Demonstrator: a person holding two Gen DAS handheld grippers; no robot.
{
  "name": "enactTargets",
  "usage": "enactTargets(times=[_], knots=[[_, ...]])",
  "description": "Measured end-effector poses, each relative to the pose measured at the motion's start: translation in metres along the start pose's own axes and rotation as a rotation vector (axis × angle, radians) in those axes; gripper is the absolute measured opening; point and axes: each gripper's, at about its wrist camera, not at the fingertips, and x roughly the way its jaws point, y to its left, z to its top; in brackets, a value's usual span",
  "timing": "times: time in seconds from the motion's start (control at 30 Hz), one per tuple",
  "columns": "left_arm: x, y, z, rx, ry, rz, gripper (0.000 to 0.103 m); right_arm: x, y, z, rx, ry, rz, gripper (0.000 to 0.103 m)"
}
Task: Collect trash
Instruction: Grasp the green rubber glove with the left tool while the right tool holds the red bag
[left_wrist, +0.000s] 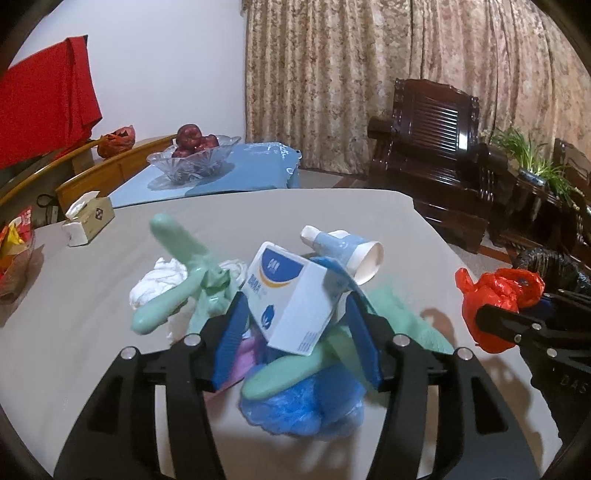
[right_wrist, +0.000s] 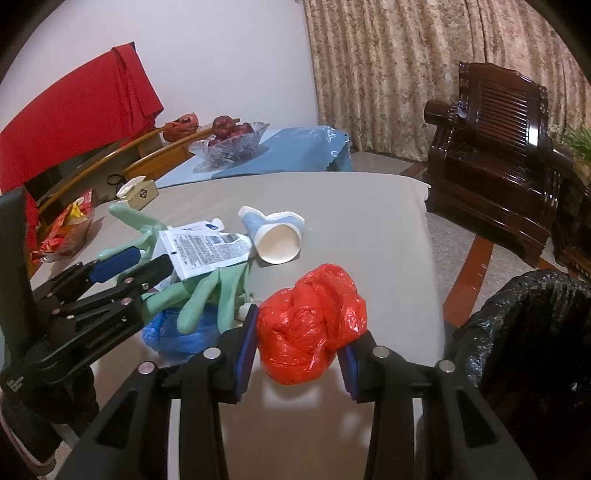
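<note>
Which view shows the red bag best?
The right wrist view: the red bag fills the centre, clamped in the right gripper. The left wrist view shows it small and distorted at the right edge.

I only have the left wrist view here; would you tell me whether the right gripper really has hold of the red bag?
Observer: Yes, the right gripper has a pad pressed on each side of the red bag.
Operator: Thank you. Is the bin's mouth open?
Observer: Yes, the bin, lined in black, stands open to the gripper's right, off the table.
Operator: Is anything between them?
Observer: Only the table's bare edge.
</note>
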Motion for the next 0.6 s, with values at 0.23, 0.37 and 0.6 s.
enactTargets(times=[0.23,0.37,0.6], knots=[[-0.012,-0.010,0.003,-0.020,-0.027,-0.037,0.053,-0.004,-0.008,0.001,0.009,-0.009,-0.012,0.039],[-0.021,-0.018,0.006,-0.034,-0.038,-0.073,0.053,-0.007,-0.010,0.001,0.006,-0.012,-0.016,0.039],[-0.006,-0.030,0.011,-0.017,-0.026,-0.078,0.044,-0.012,-0.021,0.000,0.017,-0.014,-0.033,0.039]])
